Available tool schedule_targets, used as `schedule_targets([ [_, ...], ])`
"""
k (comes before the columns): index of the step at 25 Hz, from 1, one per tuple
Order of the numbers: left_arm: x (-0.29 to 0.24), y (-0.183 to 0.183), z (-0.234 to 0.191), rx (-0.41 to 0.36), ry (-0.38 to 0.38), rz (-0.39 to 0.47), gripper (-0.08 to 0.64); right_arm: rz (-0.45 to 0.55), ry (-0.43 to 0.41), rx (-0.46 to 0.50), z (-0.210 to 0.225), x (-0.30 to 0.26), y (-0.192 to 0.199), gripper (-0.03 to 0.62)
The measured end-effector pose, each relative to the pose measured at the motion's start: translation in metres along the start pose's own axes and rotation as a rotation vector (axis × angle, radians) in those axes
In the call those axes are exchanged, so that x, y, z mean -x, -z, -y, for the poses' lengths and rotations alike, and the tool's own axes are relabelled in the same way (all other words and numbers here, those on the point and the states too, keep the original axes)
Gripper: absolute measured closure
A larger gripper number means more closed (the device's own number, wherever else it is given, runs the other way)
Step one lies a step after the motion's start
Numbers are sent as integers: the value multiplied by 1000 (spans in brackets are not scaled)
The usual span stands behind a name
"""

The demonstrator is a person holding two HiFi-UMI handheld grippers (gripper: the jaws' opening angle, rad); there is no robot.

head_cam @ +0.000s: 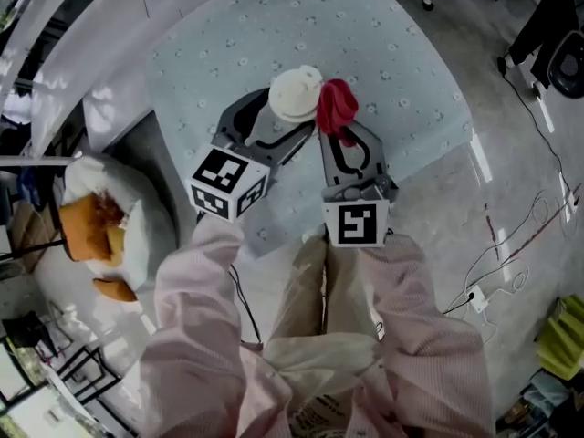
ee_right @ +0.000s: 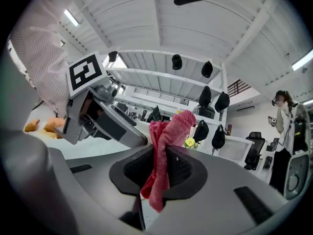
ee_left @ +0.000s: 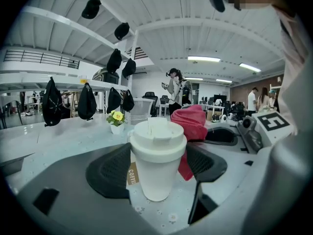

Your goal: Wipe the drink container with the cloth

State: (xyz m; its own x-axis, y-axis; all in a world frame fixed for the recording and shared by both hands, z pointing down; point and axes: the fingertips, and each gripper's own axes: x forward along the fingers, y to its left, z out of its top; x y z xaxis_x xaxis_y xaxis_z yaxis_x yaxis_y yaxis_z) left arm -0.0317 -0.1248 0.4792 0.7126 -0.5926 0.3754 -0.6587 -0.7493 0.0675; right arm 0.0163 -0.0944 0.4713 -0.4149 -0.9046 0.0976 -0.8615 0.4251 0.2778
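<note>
Drink container (head_cam: 295, 94): white lidded cup, smooth, tapering downward. It stands upright on the flower-dotted table cover (head_cam: 411, 71), long axis vertical, lid up.
Left gripper (ee_left: 157, 166): ribbed black pads pressed against the cup's two sides.
Cloth (ee_right: 164, 146): red, nubby weave, bunched lengthwise and hanging vertically, pinched between the right gripper's (ee_right: 157, 173) closed jaws, its top just beside the lid.

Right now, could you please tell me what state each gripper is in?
Left gripper: closed on the white cup.
Right gripper: closed on the red cloth.
</note>
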Motion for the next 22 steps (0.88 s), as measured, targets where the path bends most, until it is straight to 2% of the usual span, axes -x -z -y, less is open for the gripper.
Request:
schedule_targets([
  [5, -1, 1, -1, 3, -1, 12, 209, 15, -12, 75, -2, -3, 2, 538],
  [13, 0, 1, 1, -9, 1, 28, 209, 4, -6, 114, -13, -2, 17, 538],
  [22, 0, 1, 1, -12, 9, 42, 209, -97, -46, 134, -33, -4, 55, 538],
])
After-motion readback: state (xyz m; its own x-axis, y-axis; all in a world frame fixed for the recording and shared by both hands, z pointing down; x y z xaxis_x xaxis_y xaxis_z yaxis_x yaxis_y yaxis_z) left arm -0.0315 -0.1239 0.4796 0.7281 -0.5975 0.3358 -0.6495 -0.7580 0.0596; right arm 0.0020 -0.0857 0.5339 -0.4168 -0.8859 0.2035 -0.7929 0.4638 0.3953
